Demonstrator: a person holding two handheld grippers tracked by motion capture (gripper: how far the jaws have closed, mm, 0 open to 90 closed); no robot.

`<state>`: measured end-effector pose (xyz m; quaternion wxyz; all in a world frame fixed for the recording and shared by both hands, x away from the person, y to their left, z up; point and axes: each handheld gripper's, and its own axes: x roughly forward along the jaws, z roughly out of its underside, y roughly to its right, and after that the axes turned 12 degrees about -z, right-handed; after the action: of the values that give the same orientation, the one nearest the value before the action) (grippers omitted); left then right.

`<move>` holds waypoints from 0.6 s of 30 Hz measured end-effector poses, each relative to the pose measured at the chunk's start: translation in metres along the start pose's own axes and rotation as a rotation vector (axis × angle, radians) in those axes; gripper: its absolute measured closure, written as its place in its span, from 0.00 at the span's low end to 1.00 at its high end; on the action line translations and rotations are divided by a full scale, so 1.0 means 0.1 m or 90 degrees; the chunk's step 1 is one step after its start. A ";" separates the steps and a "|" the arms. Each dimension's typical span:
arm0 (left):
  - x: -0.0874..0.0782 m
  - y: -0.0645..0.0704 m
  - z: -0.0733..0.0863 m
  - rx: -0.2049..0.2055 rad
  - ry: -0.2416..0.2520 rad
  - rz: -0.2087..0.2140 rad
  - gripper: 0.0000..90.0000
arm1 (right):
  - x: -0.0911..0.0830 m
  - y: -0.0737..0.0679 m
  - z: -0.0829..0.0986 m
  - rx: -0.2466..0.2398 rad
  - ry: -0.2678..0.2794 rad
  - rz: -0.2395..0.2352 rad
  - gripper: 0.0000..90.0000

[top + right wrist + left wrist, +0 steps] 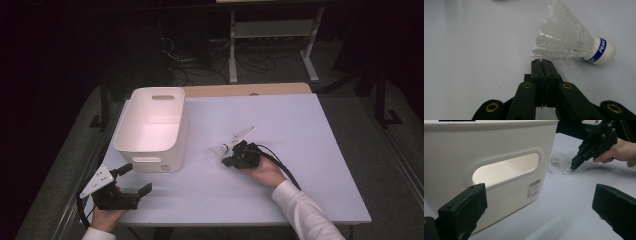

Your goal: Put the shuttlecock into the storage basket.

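A white feather shuttlecock (218, 151) (571, 45) with a blue band on its cork lies on its side on the pale table (300, 130). My right gripper (225, 161) (541, 61) is shut, and its tips touch the rim of the feather skirt; nothing shows between the jaws. In the left gripper view the shuttlecock (559, 163) lies just right of the bin, with the right gripper (573, 166) at its edge. My left gripper (137, 178) (539, 215) stands open near the table's front left corner, facing the handle wall of a white plastic bin (155, 162) (499, 145).
The bin looks hollow and bare inside and stands at the table's left. A wooden strip (245, 90) runs along the far edge. Behind the table are a white stand's legs (232, 55) and cables on the dark floor (200, 70).
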<state>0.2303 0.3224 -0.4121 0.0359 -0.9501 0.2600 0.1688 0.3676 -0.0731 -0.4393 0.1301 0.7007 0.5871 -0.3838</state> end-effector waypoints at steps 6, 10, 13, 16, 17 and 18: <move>0.00 0.00 0.00 -0.001 0.001 0.002 0.00 | 0.05 0.01 -0.07 -0.008 0.003 -0.002 0.97; 0.00 0.00 0.00 -0.002 0.003 0.004 0.00 | 0.08 0.03 -0.11 -0.010 0.002 0.000 0.98; 0.00 0.01 0.00 -0.005 0.004 0.006 0.00 | 0.10 0.03 -0.13 -0.003 0.002 -0.001 0.98; 0.00 0.01 0.00 -0.006 0.004 0.006 0.00 | 0.12 0.05 -0.15 -0.008 0.000 0.001 0.98; 0.00 0.01 0.00 -0.005 0.003 0.006 0.00 | 0.12 0.06 -0.16 -0.006 0.000 -0.001 0.98; 0.00 0.01 0.00 -0.007 0.004 0.006 0.00 | 0.13 0.07 -0.17 -0.012 -0.001 0.004 0.98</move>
<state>0.2300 0.3212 -0.4122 0.0288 -0.9496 0.2637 0.1673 0.3808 -0.0549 -0.4382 0.1384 0.7009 0.5885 -0.3784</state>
